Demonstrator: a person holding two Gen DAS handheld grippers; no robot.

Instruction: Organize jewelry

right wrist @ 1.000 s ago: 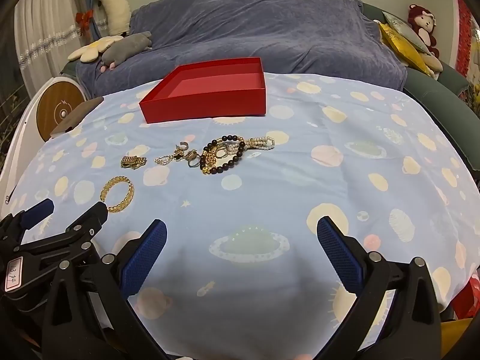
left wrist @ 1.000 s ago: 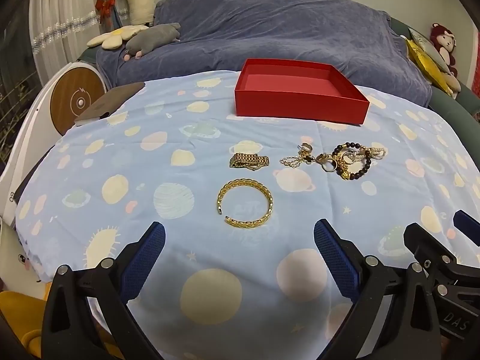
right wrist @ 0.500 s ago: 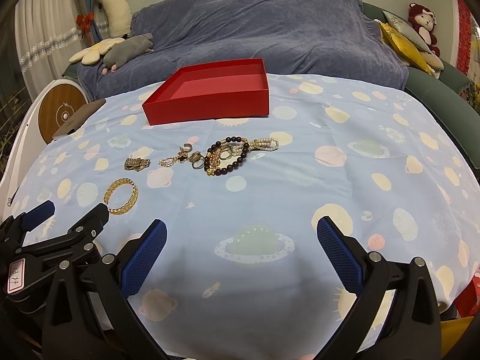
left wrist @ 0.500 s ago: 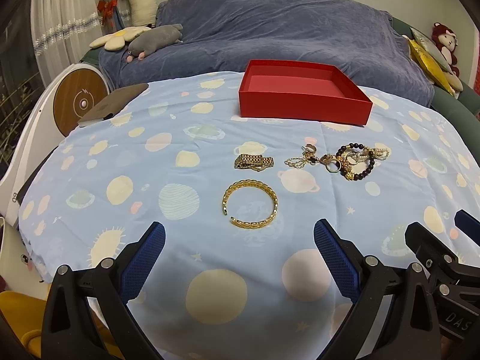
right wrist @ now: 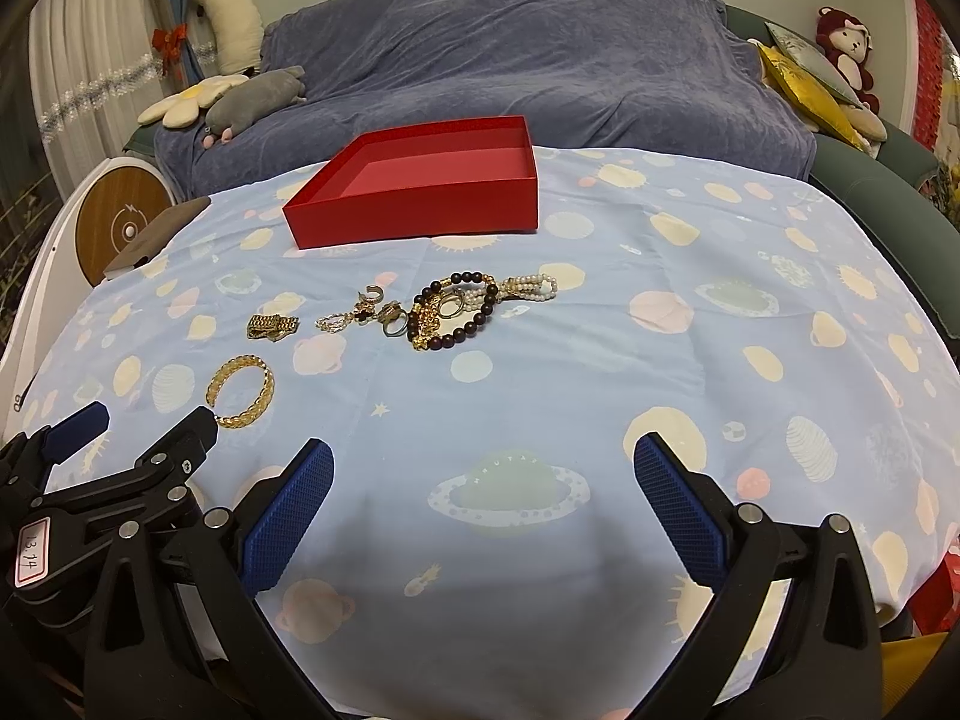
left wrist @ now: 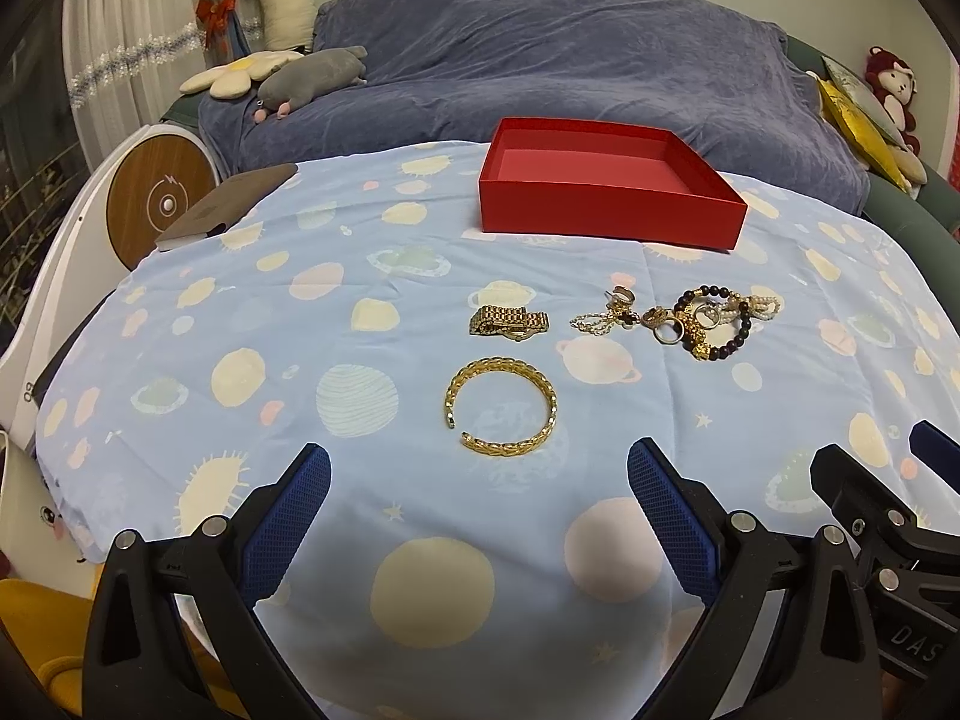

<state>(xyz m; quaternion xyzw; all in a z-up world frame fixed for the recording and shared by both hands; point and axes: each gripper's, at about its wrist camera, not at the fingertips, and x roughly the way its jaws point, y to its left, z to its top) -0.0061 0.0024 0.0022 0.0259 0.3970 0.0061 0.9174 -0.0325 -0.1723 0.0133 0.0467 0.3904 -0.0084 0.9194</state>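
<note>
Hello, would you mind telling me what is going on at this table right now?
A person holds two grippers over a planet-print blue tablecloth, sorting jewelry. The left gripper and right gripper are both open and empty. An open gold cuff bracelet, a gold link band and a tangle of beaded pieces lie loose; the shallow red box looks empty.

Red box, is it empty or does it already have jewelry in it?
Empty. The red box shows only bare pink floor in both views; the bangle and other pieces lie on the cloth in front of it.
</note>
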